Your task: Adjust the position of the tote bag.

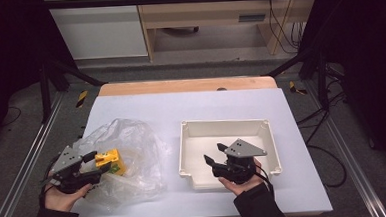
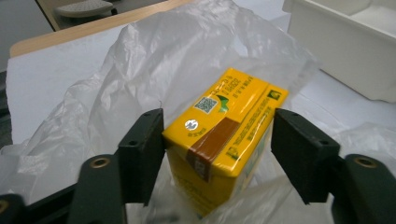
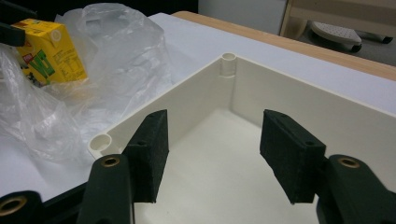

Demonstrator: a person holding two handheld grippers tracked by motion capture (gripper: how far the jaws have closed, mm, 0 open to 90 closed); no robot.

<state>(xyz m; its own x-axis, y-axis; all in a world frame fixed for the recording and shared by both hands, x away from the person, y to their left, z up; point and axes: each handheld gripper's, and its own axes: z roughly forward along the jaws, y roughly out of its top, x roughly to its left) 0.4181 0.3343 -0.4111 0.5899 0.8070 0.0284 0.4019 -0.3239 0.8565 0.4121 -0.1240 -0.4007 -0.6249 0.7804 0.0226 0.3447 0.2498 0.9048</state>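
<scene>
Yellow drink carton (image 2: 224,135), brown tape strip across top, stands tilted among folds of crumpled clear plastic bag (image 2: 154,60).

A white-topped table (image 1: 191,106) with a wooden far edge (image 1: 185,85) fills the middle of the high view. Beyond it, at top centre, stands a light wooden shelf unit (image 1: 201,13), with a white cabinet (image 1: 97,33) to its left and dark cables (image 1: 284,28) hanging at upper right. Yellow-and-black tape (image 1: 82,98) marks the grey floor left of the table, and a metal rail (image 1: 19,177) runs along the lower left.
</scene>
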